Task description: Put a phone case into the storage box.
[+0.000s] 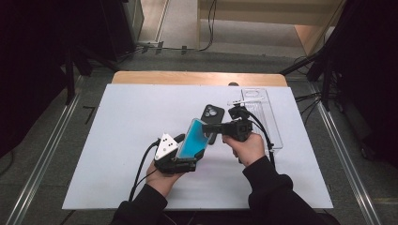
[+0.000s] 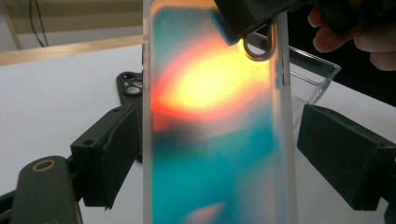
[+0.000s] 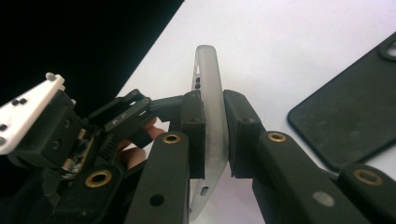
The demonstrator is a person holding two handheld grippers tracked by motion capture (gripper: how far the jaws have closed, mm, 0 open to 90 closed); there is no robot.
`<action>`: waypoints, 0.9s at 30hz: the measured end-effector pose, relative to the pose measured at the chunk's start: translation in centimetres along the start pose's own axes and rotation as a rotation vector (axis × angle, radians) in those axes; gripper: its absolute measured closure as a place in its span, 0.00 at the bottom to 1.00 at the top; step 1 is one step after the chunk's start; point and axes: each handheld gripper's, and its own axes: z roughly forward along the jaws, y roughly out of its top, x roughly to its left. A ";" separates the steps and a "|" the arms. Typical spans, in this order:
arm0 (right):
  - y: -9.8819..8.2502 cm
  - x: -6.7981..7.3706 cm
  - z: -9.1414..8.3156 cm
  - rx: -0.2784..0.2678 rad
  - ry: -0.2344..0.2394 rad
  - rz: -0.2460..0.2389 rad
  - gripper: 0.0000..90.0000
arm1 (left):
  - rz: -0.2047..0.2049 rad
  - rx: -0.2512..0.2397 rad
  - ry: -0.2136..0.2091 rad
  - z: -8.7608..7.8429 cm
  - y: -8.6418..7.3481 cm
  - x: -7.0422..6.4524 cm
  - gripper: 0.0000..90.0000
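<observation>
A translucent phone case [image 1: 193, 136] with a teal and orange back [image 2: 210, 140] is held upright above the white table. My left gripper [image 1: 191, 147] stands at its lower part, the pads against both long edges [image 2: 219, 140]. My right gripper [image 1: 207, 128] comes in from the right and is shut on the case's top end. In the right gripper view its pads [image 3: 214, 135] press on both faces of the frosted edge [image 3: 208, 70]. One of its fingers [image 2: 252, 14] covers the camera cut-out.
A black phone [image 1: 212, 114] [image 3: 355, 121] lies flat on the white sheet [image 1: 117, 140] just behind the case. A clear plastic tray [image 1: 267, 122] [image 2: 313, 74] sits at the right. Dark stands and rails flank the table.
</observation>
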 end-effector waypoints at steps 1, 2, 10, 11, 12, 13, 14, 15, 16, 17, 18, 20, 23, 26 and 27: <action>0.0 0.0 -0.1 -0.001 -0.013 -0.010 0.86 | -0.004 0.024 -0.004 0.0 0.1 0.1 0.15; 0.0 0.1 -0.2 -0.003 -0.030 -0.023 0.86 | -0.011 0.035 -0.010 0.0 0.2 0.2 0.15; 0.1 0.5 -1.0 -0.037 -0.115 -0.103 0.86 | -0.029 0.130 -0.059 -0.1 1.0 0.3 0.16; 0.1 0.5 -1.1 -0.044 -0.122 -0.116 0.86 | -0.027 0.146 -0.069 -0.1 1.1 0.3 0.16; 0.1 0.6 -1.2 -0.045 -0.130 -0.121 0.86 | -0.027 0.155 -0.075 -0.1 1.1 0.3 0.16; 0.1 0.6 -1.3 -0.048 -0.133 -0.128 0.86 | -0.021 0.166 -0.094 -0.1 1.2 0.3 0.17; 0.1 0.6 -1.4 -0.049 -0.135 -0.135 0.86 | -0.018 0.174 -0.102 -0.1 1.2 0.3 0.19; 0.1 0.6 -1.5 -0.050 -0.137 -0.141 0.86 | -0.018 0.182 -0.108 -0.1 1.2 0.4 0.19; 0.0 0.6 -1.6 -0.050 -0.140 -0.148 0.86 | -0.027 0.188 -0.111 -0.2 1.4 0.4 0.19; 0.0 0.7 -1.7 -0.050 -0.145 -0.156 0.86 | -0.031 0.191 -0.114 -0.3 1.4 0.5 0.19; 0.0 0.7 -1.8 -0.052 -0.146 -0.170 0.86 | -0.036 0.198 -0.124 -0.4 1.6 0.6 0.19; 0.0 0.8 -2.0 -0.054 -0.147 -0.187 0.85 | -0.041 0.221 -0.131 -0.5 1.8 0.7 0.19; -0.1 0.9 -2.1 -0.058 -0.155 -0.218 0.86 | -0.014 0.269 -0.092 -0.6 2.1 0.8 0.19; -0.1 0.9 -2.1 -0.057 -0.152 -0.228 0.86 | -0.054 0.289 -0.129 -0.9 2.5 1.2 0.19; -0.1 0.9 -2.1 -0.054 -0.148 -0.233 0.86 | -0.064 0.296 -0.141 -0.9 2.5 1.4 0.21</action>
